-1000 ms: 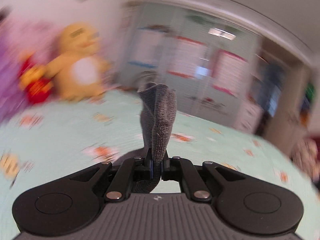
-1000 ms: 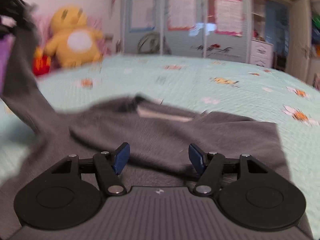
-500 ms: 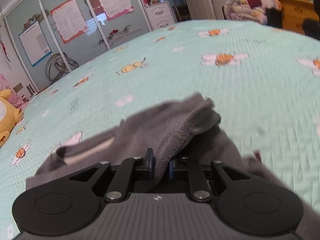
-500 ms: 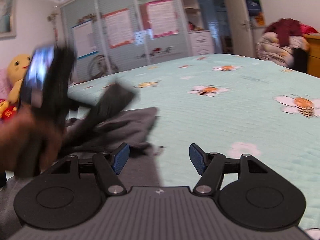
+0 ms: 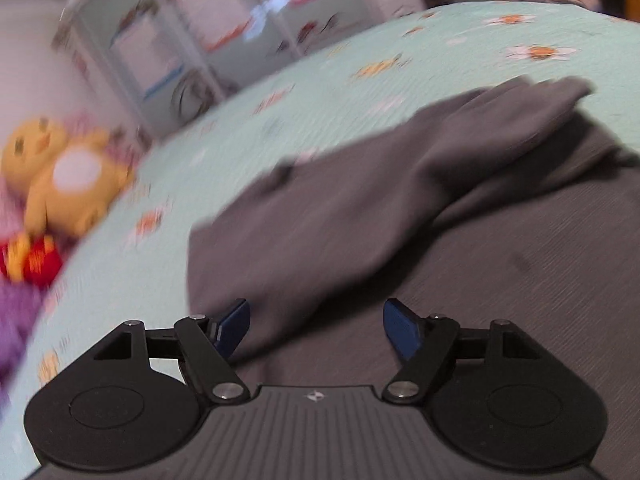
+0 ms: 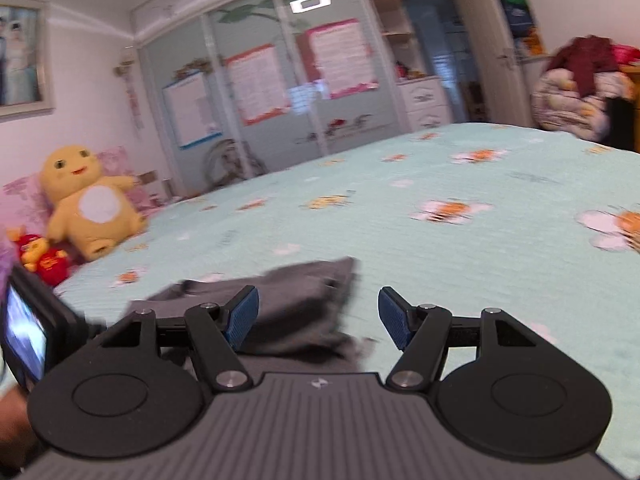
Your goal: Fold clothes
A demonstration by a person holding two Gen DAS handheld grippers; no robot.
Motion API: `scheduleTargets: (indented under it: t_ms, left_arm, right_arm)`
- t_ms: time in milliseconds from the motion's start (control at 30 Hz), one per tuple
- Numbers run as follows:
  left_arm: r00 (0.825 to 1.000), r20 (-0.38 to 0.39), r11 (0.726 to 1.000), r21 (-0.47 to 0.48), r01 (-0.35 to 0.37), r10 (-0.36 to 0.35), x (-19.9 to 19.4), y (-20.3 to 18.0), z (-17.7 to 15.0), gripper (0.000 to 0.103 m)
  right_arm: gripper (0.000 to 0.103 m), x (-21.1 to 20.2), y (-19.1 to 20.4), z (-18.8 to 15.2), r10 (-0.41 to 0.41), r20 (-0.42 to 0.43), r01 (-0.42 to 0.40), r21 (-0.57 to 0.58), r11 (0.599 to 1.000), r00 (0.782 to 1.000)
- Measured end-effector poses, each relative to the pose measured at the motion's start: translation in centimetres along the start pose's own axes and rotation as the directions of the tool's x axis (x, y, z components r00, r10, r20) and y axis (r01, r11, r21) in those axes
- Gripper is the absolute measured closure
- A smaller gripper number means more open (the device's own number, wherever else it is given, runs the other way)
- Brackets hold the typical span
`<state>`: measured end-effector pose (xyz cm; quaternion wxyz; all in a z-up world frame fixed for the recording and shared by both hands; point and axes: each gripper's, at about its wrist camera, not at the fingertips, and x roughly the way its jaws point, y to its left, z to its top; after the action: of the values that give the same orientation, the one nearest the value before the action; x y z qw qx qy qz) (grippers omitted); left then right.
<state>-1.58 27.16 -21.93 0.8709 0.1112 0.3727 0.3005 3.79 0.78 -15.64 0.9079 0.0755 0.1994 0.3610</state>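
a wide bed (image 6: 460,184) fills the room, spread with a pale mint quilt printed with small orange and white flowers. at its head a yellow plush toy (image 6: 90,204) sits against pink pillows (image 6: 24,200), with a small red plush (image 6: 42,258) just beside it. behind the bed stand sliding wardrobe doors (image 6: 280,92) hung with posters, a white drawer unit (image 6: 424,104) to the right of them, and a heap of bedding and clothes (image 6: 576,92) at the far right. a framed picture (image 6: 20,64) hangs on the left wall.

the grey garment (image 5: 400,200) lies flat on the quilt, with one sleeve (image 5: 500,120) laid across its body towards the right in the left wrist view, which is blurred. the left gripper (image 5: 316,328) hangs low over the garment, its jaws opening; grey cloth lies under the gap between the blue pads (image 5: 400,332), but neither pad presses on it.

the right gripper (image 6: 318,318) has its jaws well apart and holds nothing. in its view the garment's near edge (image 6: 288,304) lies beneath the left pad and the left part of the gap, while bare quilt shows beneath the right pad. the left hand's device, with a lit screen (image 6: 24,336), shows at the left edge of that view.
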Motion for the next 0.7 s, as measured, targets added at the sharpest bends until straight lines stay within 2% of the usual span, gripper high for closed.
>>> scheduleTargets:
  t_ms: [100,167,233,333,367,433,467,567,700]
  left_arm:
    - [1.0,-0.008,0.998,-0.055,-0.012,0.012,1.0,2.5,-1.3,0.023]
    - [0.999,-0.01,0.994,-0.104,-0.033,0.032,1.9,4.0,-1.3,0.023]
    - [0.999,-0.022,0.984,-0.174,-0.041,0.038,2.6,5.7,-1.0,0.024]
    - [0.999,-0.012,0.969,-0.241,-0.044,0.043,2.8,7.1,-1.5,0.026]
    - [0.998,-0.004,0.966,-0.254,-0.055,0.055,2.8,7.5,-1.7,0.027]
    - [0.993,-0.001,0.949,-0.295,-0.112,0.117,3.0,8.2,-2.2,0.027]
    - [0.99,-0.004,0.936,-0.327,-0.133,0.14,3.2,8.8,-2.4,0.026]
    - [0.994,-0.003,0.876,-0.473,-0.096,0.108,3.4,10.7,-3.5,0.025]
    - [0.981,0.033,0.866,-0.476,-0.153,0.191,2.1,10.0,-3.5,0.025]
  right_arm:
    - [0.04,2.9,3.0,0.8,0.073,-0.033,-0.075,-0.062,0.995,0.997]
    - [0.047,5.4,4.8,1.1,0.08,-0.056,-0.086,-0.113,0.99,0.995]
    - [0.048,8.1,6.0,1.3,0.078,-0.08,-0.089,-0.146,0.985,0.994]
    - [0.048,12.2,6.3,1.0,0.026,-0.136,-0.051,-0.188,0.981,0.99]
    - [0.048,13.8,6.1,0.5,-0.02,-0.176,-0.018,-0.211,0.977,0.984]
    - [0.048,16.1,4.6,-1.4,-0.116,-0.295,0.046,-0.234,0.971,0.949]
    - [0.049,16.4,3.9,-2.2,-0.119,-0.322,0.045,-0.229,0.972,0.939]
    - [0.048,14.5,3.7,-3.1,-0.082,-0.272,0.013,-0.245,0.969,0.959]
    - [0.048,12.9,4.6,-1.7,-0.065,-0.227,0.007,-0.249,0.968,0.972]
